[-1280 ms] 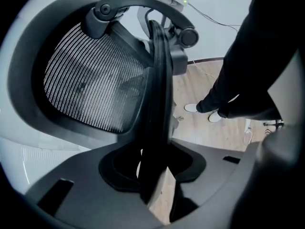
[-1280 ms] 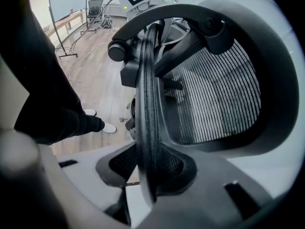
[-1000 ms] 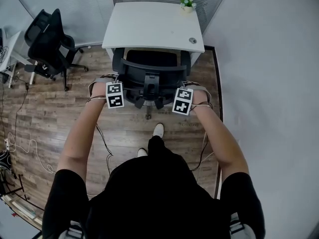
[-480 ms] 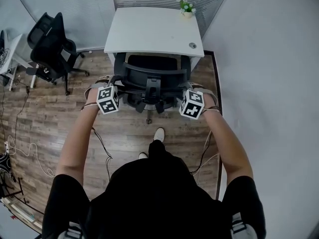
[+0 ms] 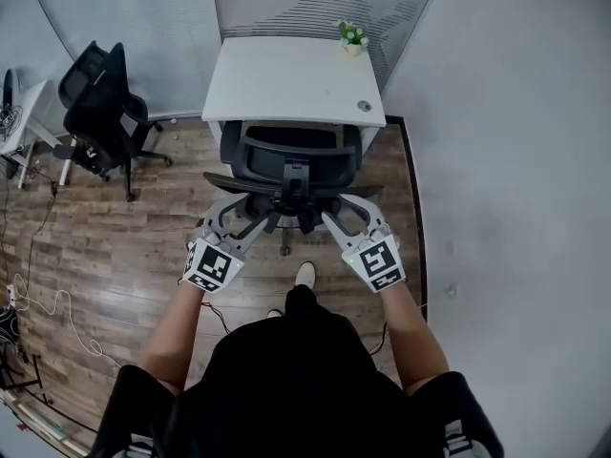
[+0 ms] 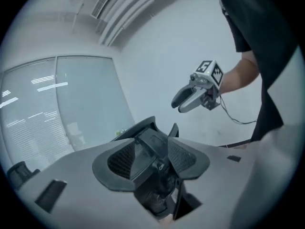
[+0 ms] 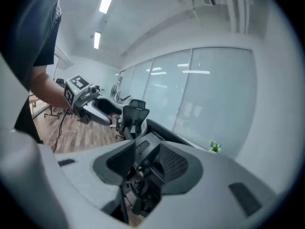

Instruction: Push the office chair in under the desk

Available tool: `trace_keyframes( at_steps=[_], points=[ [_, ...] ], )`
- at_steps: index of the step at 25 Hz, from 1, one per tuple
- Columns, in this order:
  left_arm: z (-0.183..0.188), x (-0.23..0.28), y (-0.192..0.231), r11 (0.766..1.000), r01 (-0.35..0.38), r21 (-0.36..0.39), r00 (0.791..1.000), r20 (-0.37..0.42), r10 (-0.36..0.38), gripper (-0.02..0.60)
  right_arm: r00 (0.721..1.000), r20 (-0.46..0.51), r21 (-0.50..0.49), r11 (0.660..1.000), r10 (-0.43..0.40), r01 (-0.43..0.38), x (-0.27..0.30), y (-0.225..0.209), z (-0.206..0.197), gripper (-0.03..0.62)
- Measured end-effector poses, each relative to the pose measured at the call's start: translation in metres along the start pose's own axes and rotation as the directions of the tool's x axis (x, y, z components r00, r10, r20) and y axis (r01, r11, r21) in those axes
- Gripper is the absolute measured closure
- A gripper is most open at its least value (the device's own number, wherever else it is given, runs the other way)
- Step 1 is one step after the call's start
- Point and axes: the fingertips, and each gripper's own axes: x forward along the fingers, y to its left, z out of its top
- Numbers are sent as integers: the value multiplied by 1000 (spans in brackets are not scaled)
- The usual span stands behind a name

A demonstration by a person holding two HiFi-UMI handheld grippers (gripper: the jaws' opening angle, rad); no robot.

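The black office chair stands with its seat tucked under the white desk and its backrest just outside the front edge. My left gripper hangs behind the chair's left side, clear of it; its jaws are spread and closing with nothing between them. On the other side my right gripper is open and empty, also apart from the chair. In the left gripper view the chair's back shows past the spread jaws, with the right gripper beyond. The right gripper view shows the chair's back too.
A small potted plant sits on the desk's far right corner. A second black chair stands at the left by the glass wall. Cables lie on the wooden floor at the left. A plain wall runs close along the right.
Both grippers have let go of the chair's back and drawn back toward the person, jaws now spread. The chair stands slightly deeper under the desk.
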Motion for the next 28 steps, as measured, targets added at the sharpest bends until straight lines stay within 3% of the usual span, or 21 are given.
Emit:
trace_keyframes(
  at_steps=[4, 10, 14, 17, 23, 28],
  points=[
    [21, -16, -22, 1000, 0, -12, 998, 61, 0, 395, 997, 72, 41, 999, -11, 8, -14, 26, 16, 430],
    [46, -48, -62, 998, 57, -33, 990, 134, -52, 422, 985, 172, 163, 987, -13, -15, -51, 65, 41, 431],
    [57, -64, -77, 989, 87, -122, 979, 193, -62, 435, 978, 203, 192, 981, -42, 3, -71, 78, 47, 445],
    [59, -68, -88, 984, 99, -149, 977, 203, -67, 449, 977, 202, 221, 975, -63, 18, -79, 84, 44, 454],
    [74, -74, -96, 988, 90, -126, 969, 240, -58, 483, 973, 220, 195, 981, -65, 22, -86, 93, 61, 473],
    [87, -77, -81, 974, 56, -218, 955, 295, 11, 512, 966, 252, 169, 986, -51, 8, -92, 95, 71, 547]
  ],
)
